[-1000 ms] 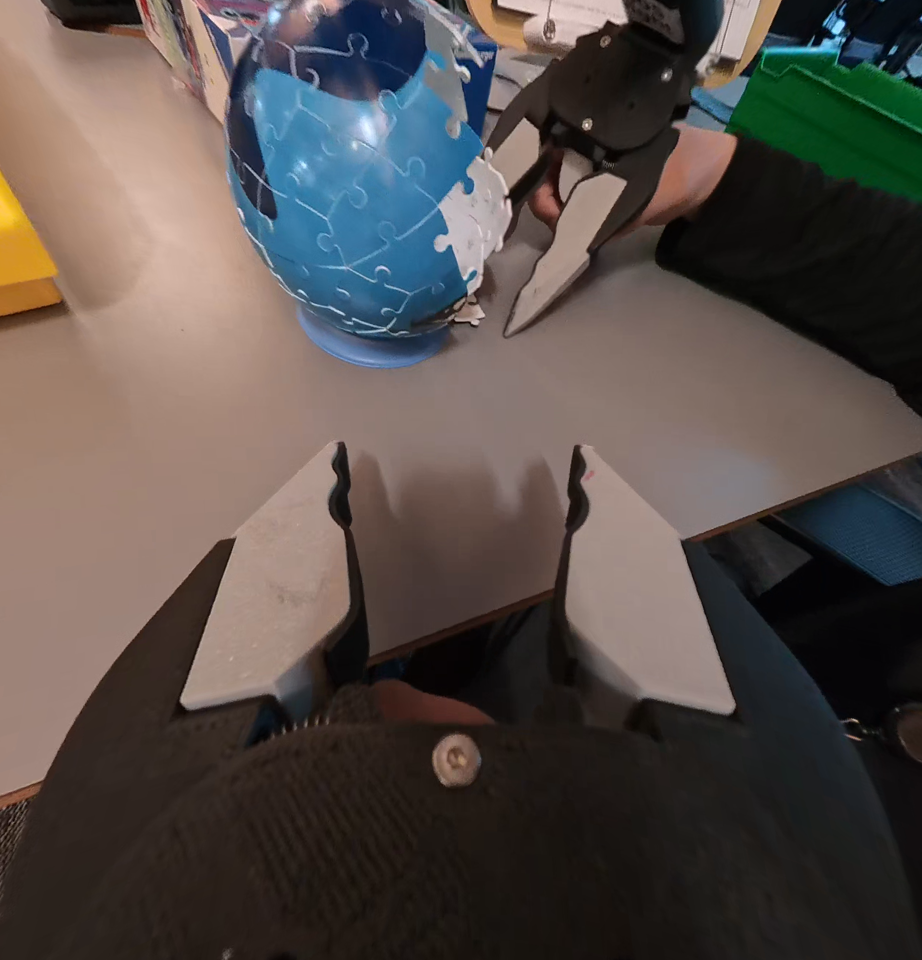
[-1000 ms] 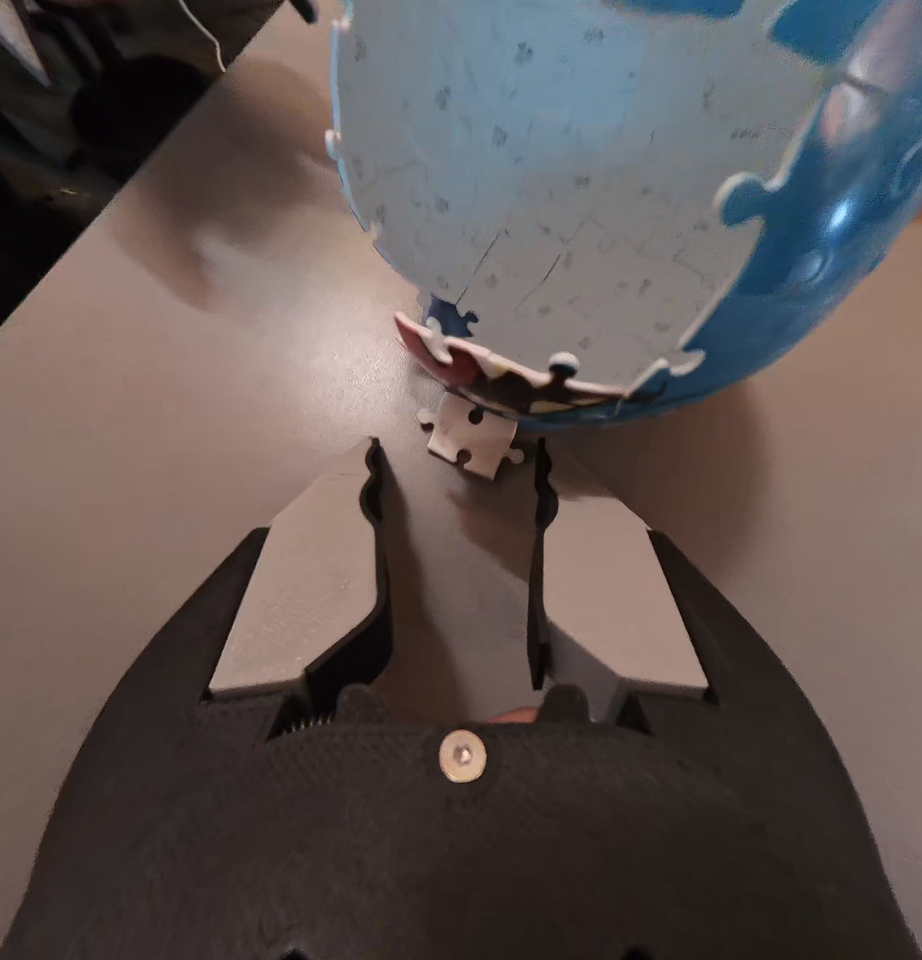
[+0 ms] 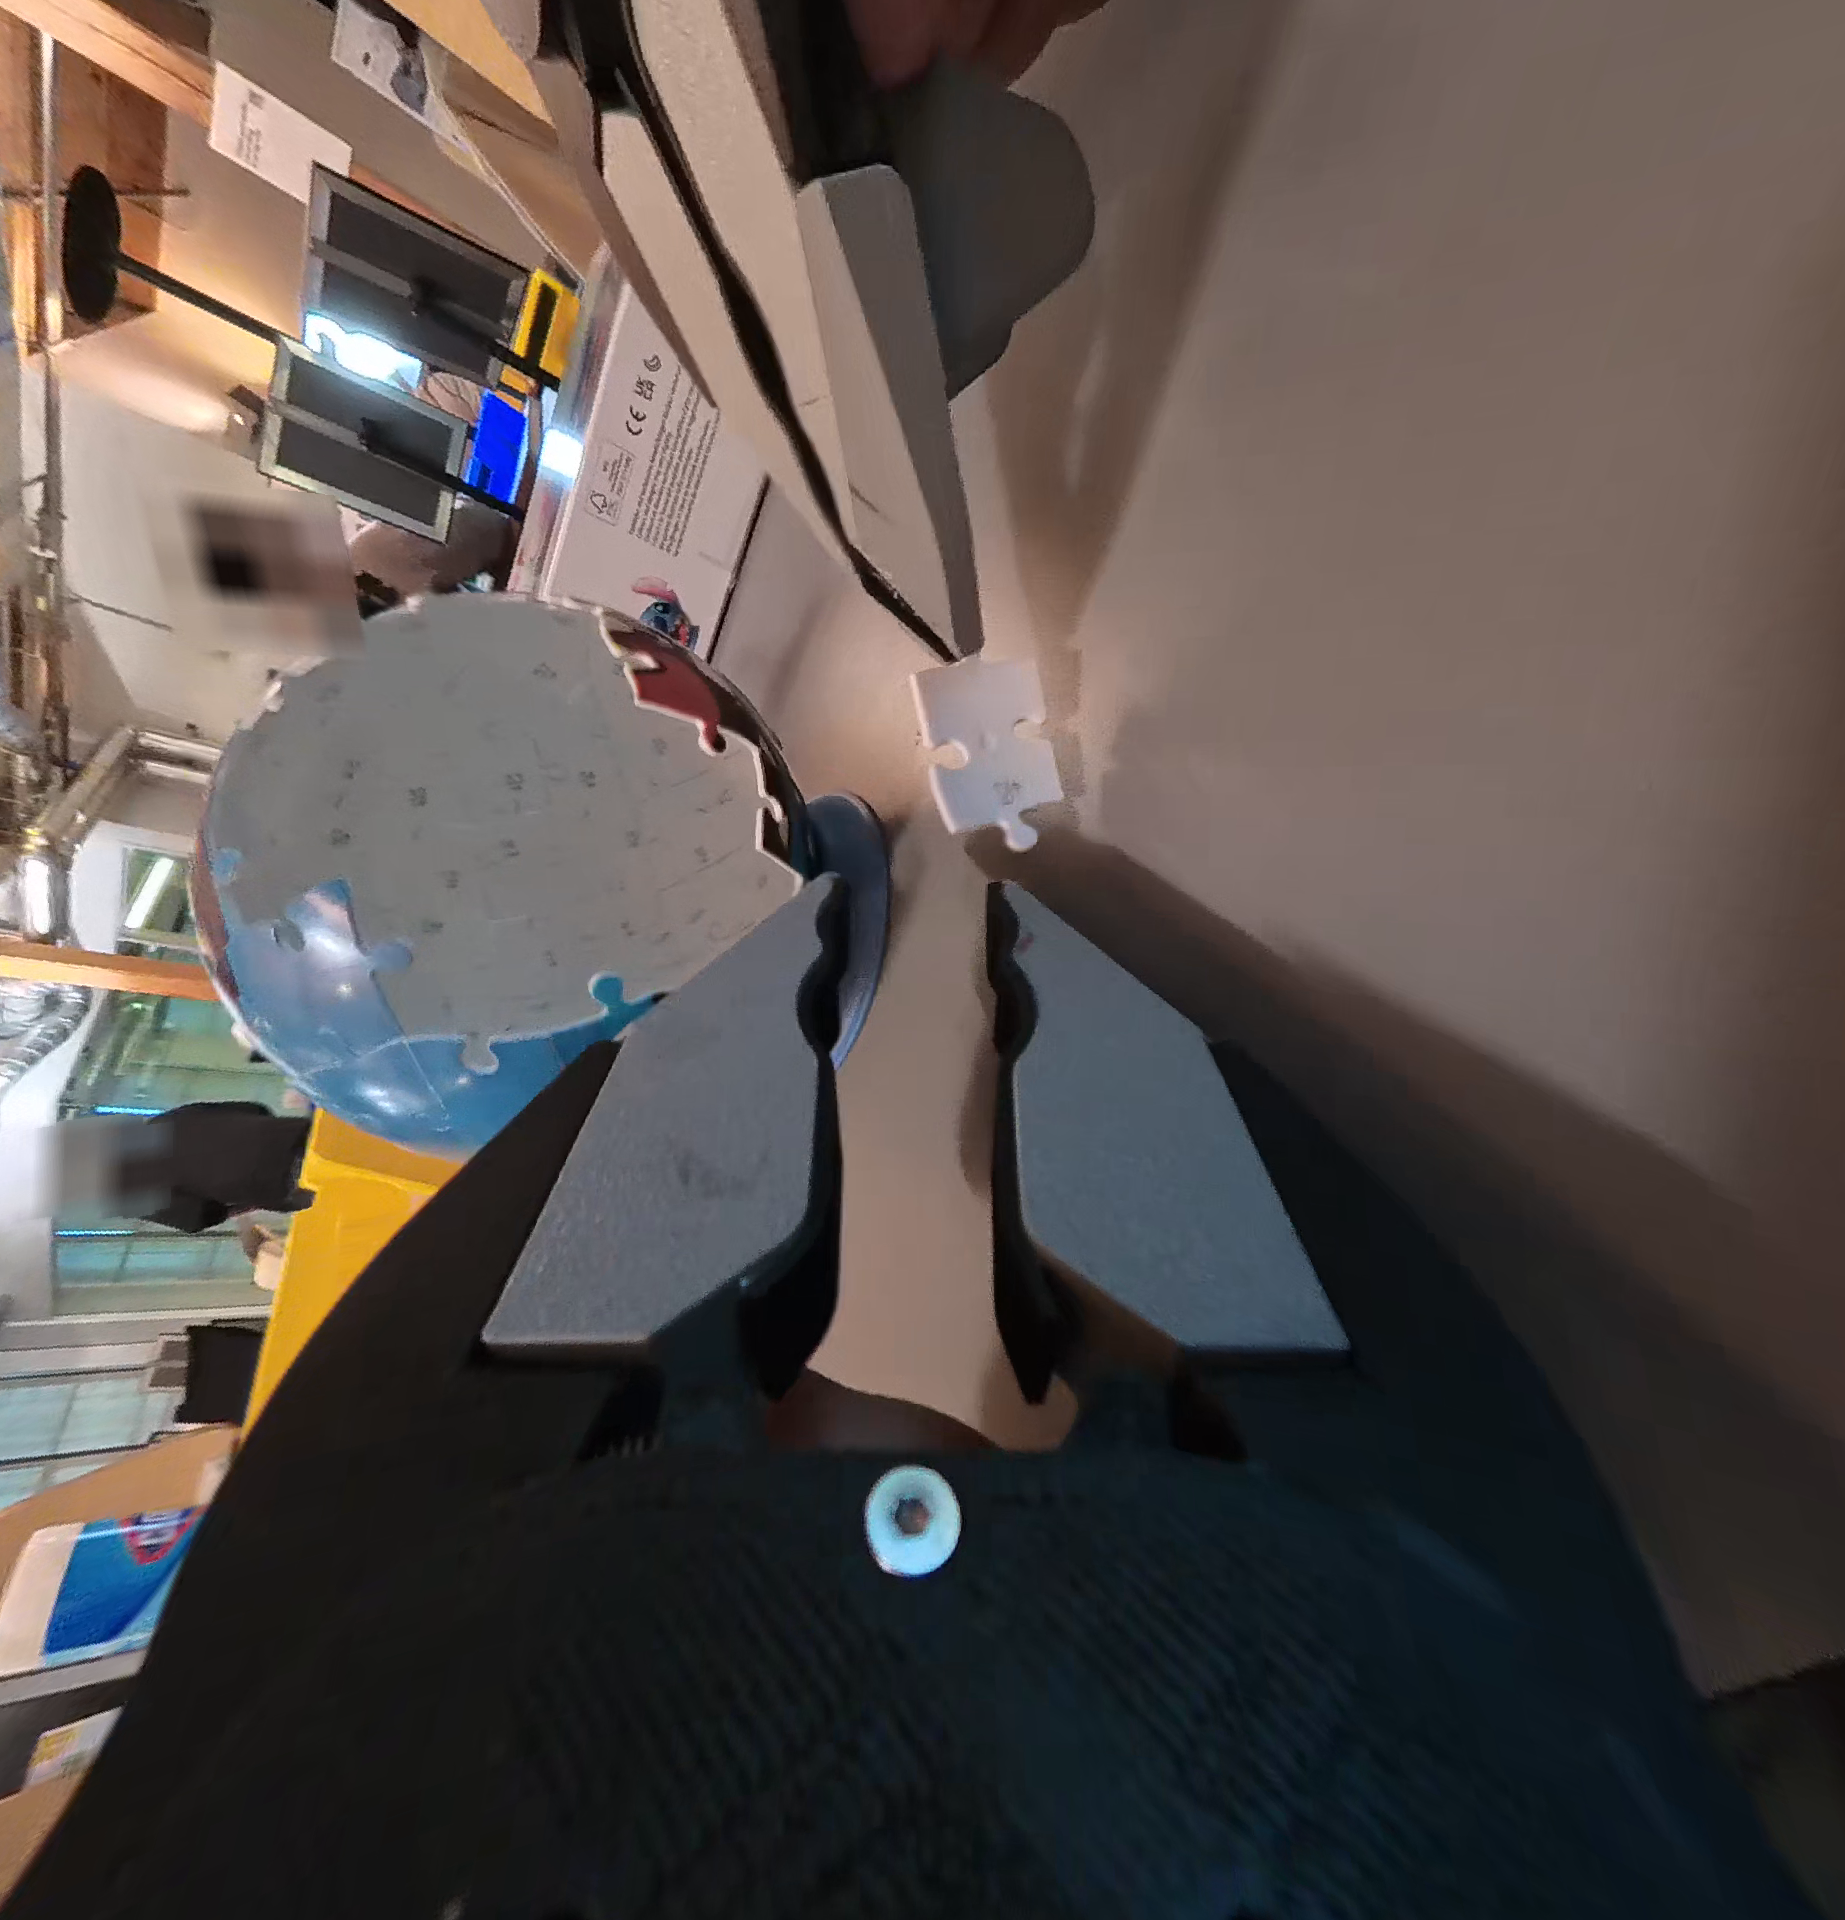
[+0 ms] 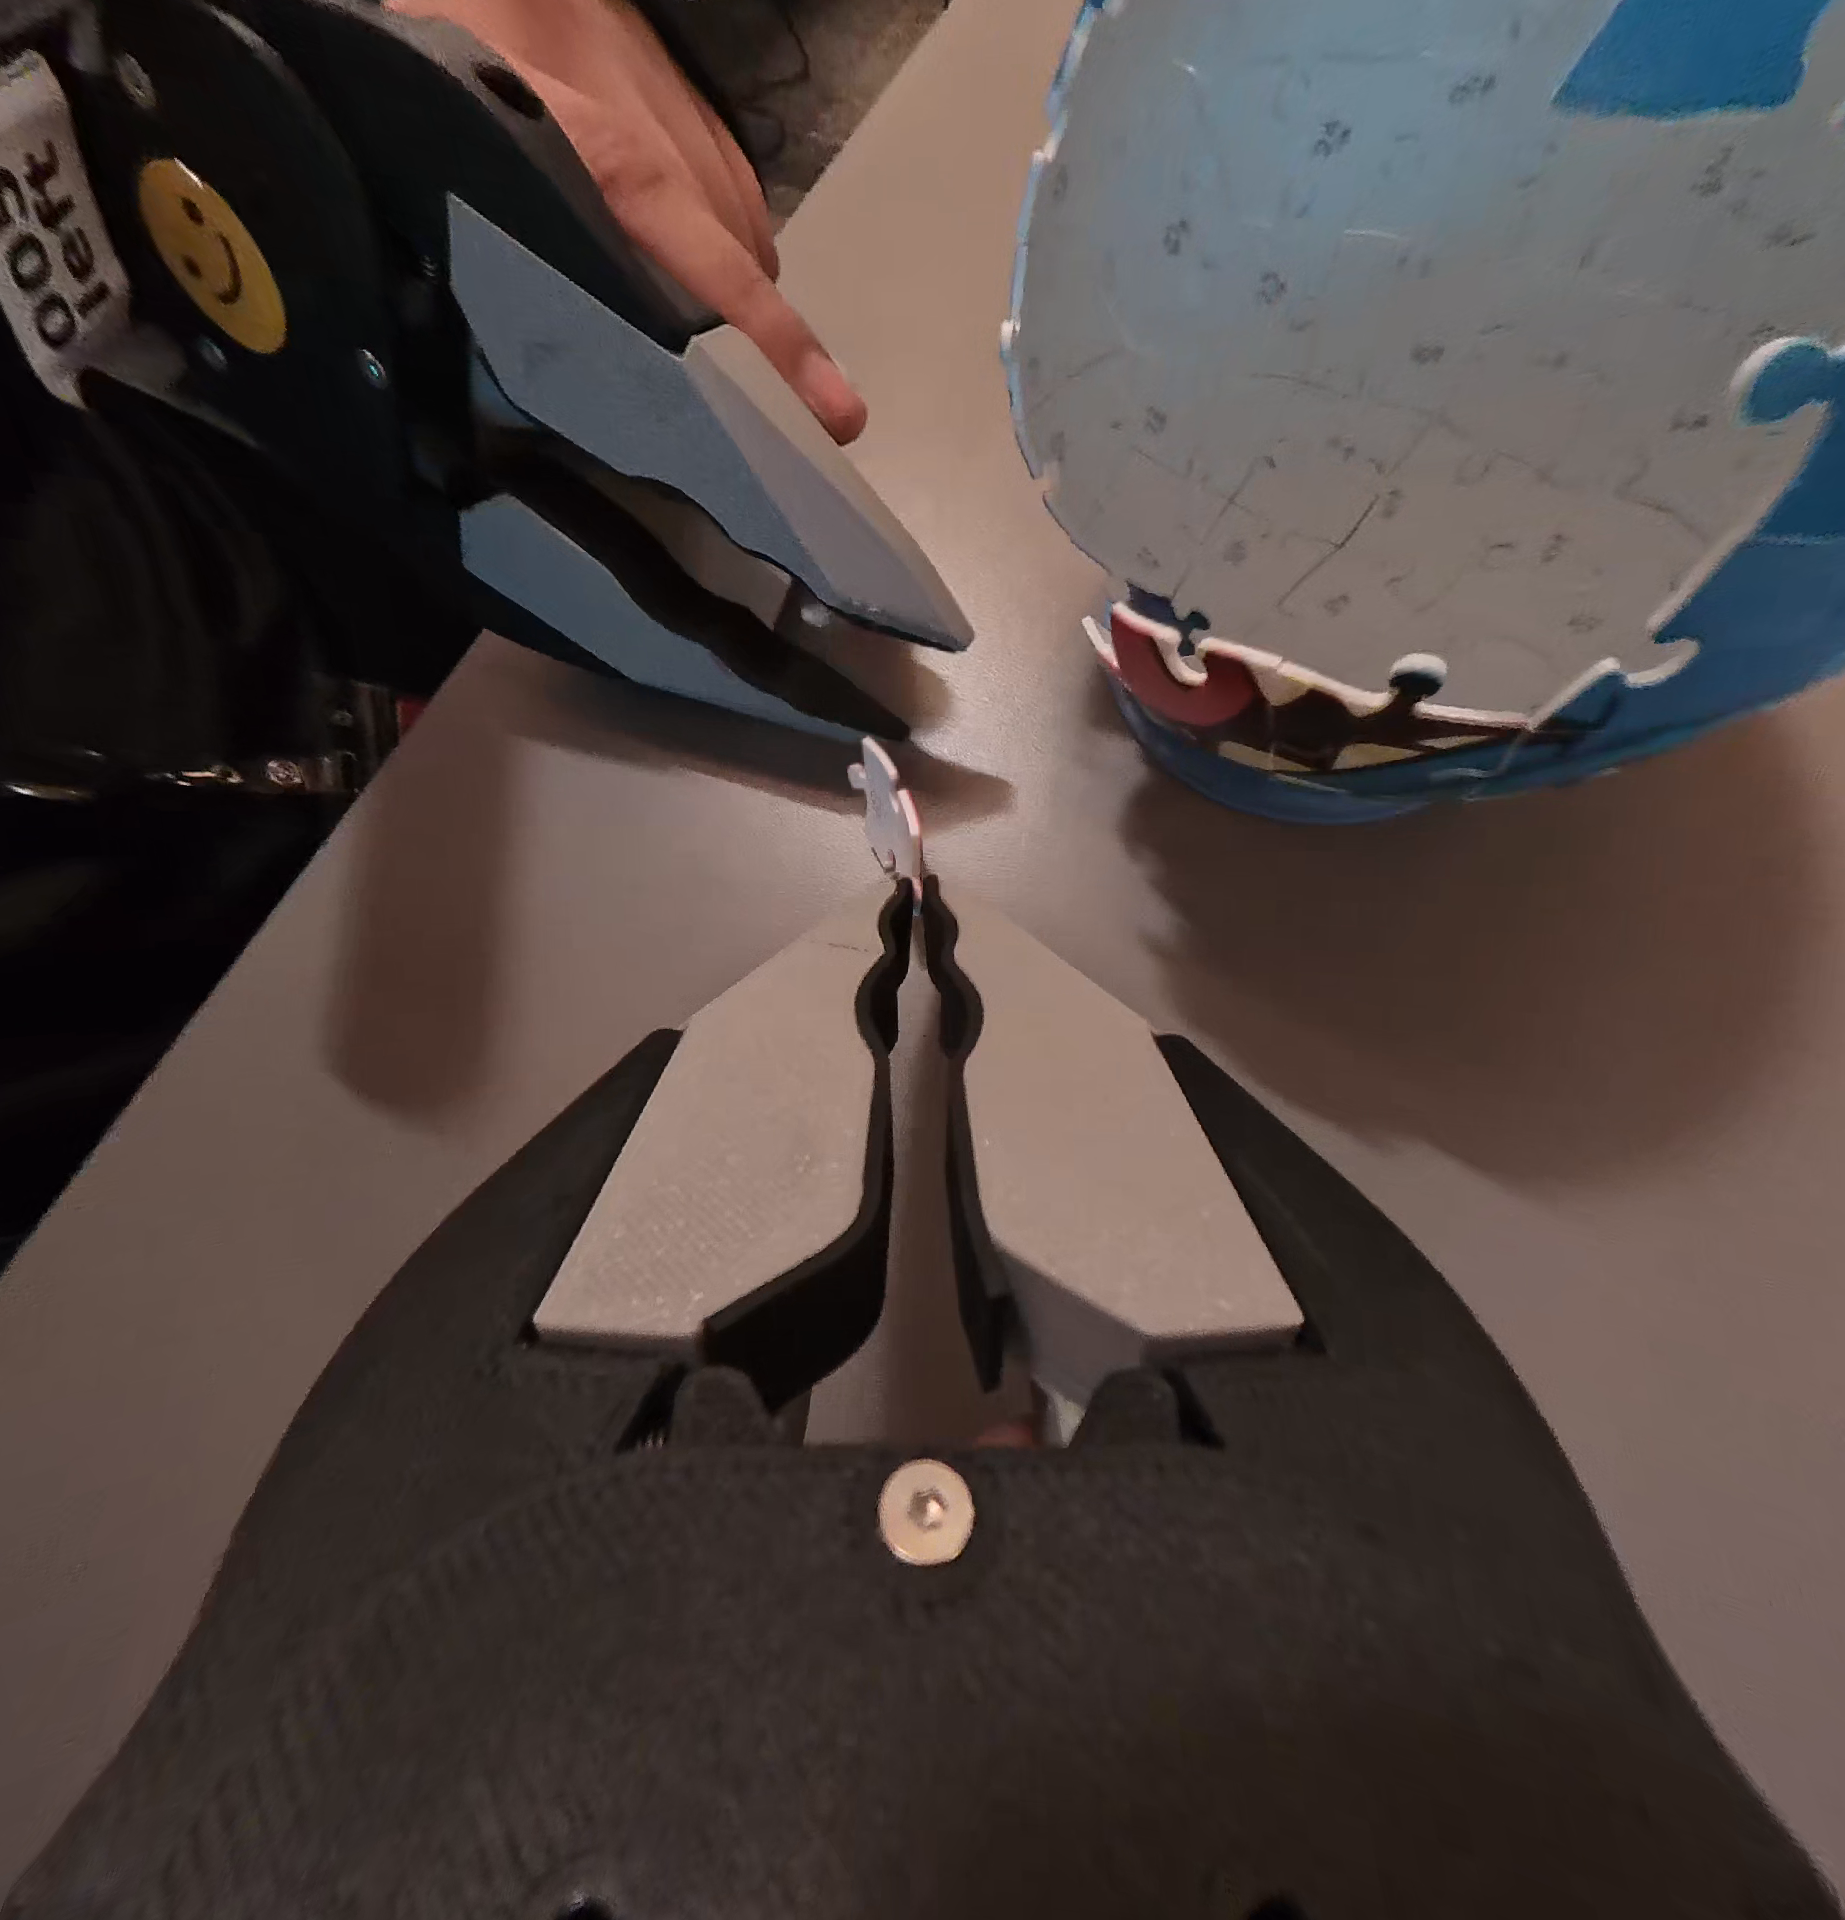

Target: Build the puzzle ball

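Currently, status by item:
Right tool: clenched on a white puzzle piece, pinched by one edge at the fingertips, lifted off the table.
Left tool: released, fingers parted, near the piece from the left.
Puzzle ball: part-built, on its blue stand, far right of the piece.
Risk: thin edge grip; judged likely to twist or drop during a handover if the left tool nudges it.
Risk: pressing hard could unseat ball pieces.
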